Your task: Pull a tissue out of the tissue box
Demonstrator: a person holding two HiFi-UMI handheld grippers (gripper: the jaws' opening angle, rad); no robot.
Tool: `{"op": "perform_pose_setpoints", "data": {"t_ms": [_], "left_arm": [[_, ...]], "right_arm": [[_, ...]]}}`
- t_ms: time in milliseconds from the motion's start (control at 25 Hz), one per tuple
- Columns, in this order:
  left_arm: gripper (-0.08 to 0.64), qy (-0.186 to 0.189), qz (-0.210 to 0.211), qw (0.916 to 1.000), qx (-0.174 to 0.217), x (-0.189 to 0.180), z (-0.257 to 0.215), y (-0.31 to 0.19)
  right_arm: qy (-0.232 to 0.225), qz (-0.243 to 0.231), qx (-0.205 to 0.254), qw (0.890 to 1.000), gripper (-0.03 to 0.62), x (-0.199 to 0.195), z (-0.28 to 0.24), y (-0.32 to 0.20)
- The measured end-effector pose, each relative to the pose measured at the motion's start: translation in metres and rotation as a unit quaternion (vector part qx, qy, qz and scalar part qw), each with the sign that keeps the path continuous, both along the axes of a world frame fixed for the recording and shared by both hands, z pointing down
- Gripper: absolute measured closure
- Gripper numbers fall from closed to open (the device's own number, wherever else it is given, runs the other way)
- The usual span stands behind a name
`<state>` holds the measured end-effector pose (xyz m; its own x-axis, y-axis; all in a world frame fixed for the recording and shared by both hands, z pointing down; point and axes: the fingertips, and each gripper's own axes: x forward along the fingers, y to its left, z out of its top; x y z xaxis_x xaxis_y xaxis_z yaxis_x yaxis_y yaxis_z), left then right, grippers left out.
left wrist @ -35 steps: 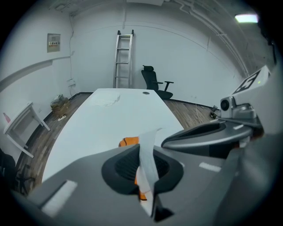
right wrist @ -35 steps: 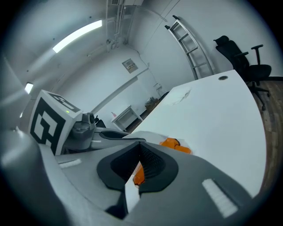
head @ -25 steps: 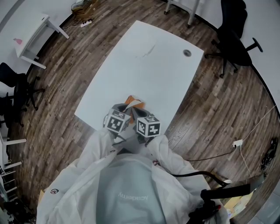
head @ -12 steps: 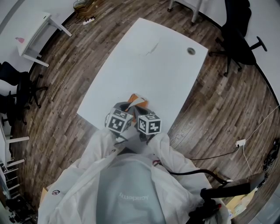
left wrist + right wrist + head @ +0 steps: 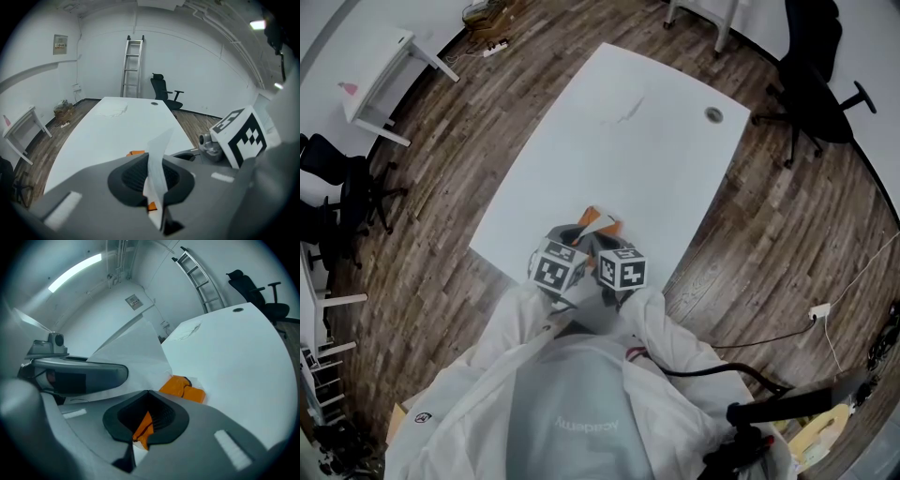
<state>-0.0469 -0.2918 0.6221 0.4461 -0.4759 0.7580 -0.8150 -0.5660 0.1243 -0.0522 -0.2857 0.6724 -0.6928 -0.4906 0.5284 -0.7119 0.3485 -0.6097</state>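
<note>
Tissue box (image 5: 602,226): orange, soft-sided, with a dark seam line. It lies flat at the near edge of the counter (image 5: 609,150), directly in front of the person and partly covered by both tools in the head view.

Surface: the counter is a plain white rectangular top, smooth and matte, with one round cable hole (image 5: 713,114) by its far right corner and a faint grey mark (image 5: 622,110) toward the far edge.

Room: dark wood-plank floor (image 5: 769,225), white walls, a black office chair (image 5: 812,70) beyond the counter's far right corner, a small white side table (image 5: 382,77) well off its left edge, and a metal ladder (image 5: 131,65) leaning against the far wall.

Tissue (image 5: 158,150): a thin, white, slightly creased sheet. It rises from the box as a taut band toward the left tool.

Left claw (image 5: 155,186): closed, its dark ribbed pads pinching the tissue, which stands out above and below the pinch.

Right claw (image 5: 140,428): closed on an orange flap at the near end of the tissue box. The rest of the box lies on the counter just beyond it.

Both marker cubes sit side by side above the box, close together.
</note>
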Motion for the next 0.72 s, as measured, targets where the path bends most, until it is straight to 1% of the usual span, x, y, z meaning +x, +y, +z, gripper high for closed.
{"op": "perform_pose_setpoints", "data": {"t_ms": [280,400,560,720], "left_arm": [[0.558,0.009,-0.004,0.9999,0.004,-0.001,-0.010,0.002],[0.558,0.007,-0.007,0.9999,0.004,-0.003,-0.013,0.001],[0.558,0.019,-0.016,0.9996,0.009,-0.001,-0.022,0.000],[0.558,0.018,-0.017,0.9995,0.018,-0.005,-0.027,-0.001]], "right_arm": [[0.005,-0.004,-0.004,1.000,0.591,-0.003,0.006,0.003],[0.007,-0.007,-0.006,1.000,0.591,-0.002,0.008,0.003],[0.007,-0.010,-0.007,1.000,0.591,-0.002,0.009,0.003],[0.007,-0.010,-0.008,1.000,0.591,0.000,0.011,0.001]]}}
